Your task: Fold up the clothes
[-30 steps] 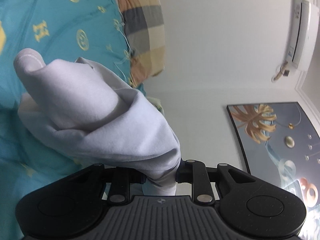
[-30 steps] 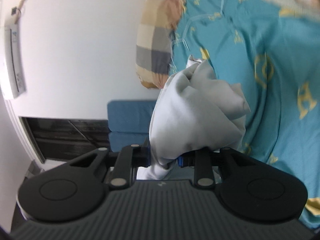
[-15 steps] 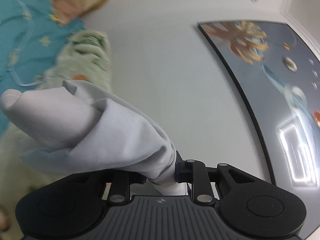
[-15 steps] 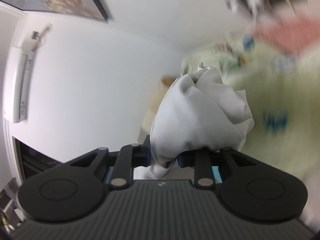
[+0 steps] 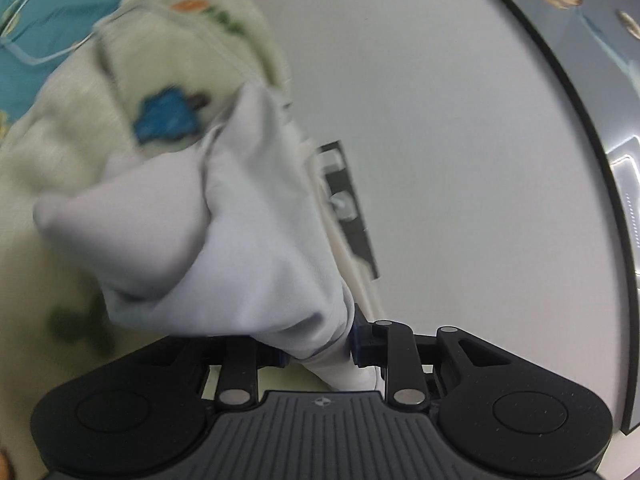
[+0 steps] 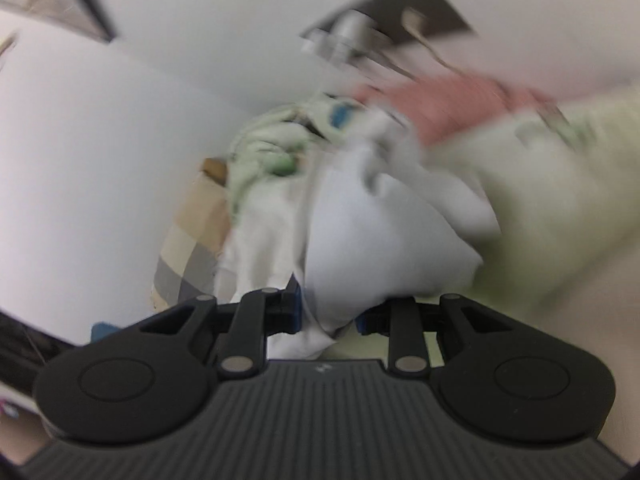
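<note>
I am pinching bunched white cloth [image 5: 224, 240] in my left claw [image 5: 320, 350] and right claw [image 6: 328, 316], holding both ends aloft, probably to spread it for folding.

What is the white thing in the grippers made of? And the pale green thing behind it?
White garment: looks like soft, thin woven or knit cloth, matte; it bunches into rounded folds where the left gripper pinches it. Pale green blanket: seems a thicker printed fabric, matte, with coloured patches; blur leaves the weave unclear.
</note>
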Action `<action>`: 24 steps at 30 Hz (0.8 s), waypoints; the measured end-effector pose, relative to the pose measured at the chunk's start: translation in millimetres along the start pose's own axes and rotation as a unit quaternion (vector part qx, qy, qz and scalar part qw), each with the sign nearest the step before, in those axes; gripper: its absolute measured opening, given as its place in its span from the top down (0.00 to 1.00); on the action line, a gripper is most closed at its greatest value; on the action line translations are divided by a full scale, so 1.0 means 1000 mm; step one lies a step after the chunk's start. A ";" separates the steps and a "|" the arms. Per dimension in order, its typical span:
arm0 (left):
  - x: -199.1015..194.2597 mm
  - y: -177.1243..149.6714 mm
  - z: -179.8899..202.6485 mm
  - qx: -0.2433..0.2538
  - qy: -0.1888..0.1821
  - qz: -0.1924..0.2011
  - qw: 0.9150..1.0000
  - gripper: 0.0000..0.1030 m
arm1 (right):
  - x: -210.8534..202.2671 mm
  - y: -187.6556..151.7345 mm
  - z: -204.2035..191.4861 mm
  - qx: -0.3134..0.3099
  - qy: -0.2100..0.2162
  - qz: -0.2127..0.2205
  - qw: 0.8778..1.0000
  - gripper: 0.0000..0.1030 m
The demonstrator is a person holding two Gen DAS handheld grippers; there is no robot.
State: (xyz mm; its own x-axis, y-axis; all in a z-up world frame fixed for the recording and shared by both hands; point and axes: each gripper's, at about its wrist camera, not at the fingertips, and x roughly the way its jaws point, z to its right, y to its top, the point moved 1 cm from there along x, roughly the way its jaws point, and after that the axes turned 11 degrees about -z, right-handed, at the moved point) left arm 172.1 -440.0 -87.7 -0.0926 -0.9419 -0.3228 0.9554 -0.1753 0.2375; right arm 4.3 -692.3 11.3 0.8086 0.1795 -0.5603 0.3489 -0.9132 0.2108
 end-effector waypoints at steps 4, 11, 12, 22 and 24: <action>-0.002 -0.021 -0.006 0.010 0.037 -0.012 0.999 0.62 | -0.005 -0.016 0.012 -0.005 -0.005 0.005 1.000 0.71; -0.034 -0.026 0.041 0.094 0.128 0.017 0.987 0.22 | -0.046 -0.040 -0.010 -0.051 -0.039 0.027 0.998 0.55; -0.040 -0.017 0.053 0.109 0.139 0.026 0.984 0.20 | -0.054 -0.045 -0.016 -0.067 -0.045 0.032 0.996 0.51; -0.141 -0.103 0.173 0.241 0.243 0.082 0.936 0.04 | -0.125 -0.121 -0.058 -0.186 -0.074 0.079 0.977 0.49; -0.159 -0.122 0.187 0.265 0.254 0.100 0.925 0.00 | -0.136 -0.136 -0.066 -0.209 -0.081 0.091 0.970 0.46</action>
State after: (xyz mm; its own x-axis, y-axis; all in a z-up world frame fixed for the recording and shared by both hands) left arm 18.0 -322.0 106.1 0.3430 -0.7385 -0.5806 0.6557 -0.2544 0.7109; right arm -122.1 -568.8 111.8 0.8015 -0.0618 -0.5948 0.3965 -0.6897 0.6059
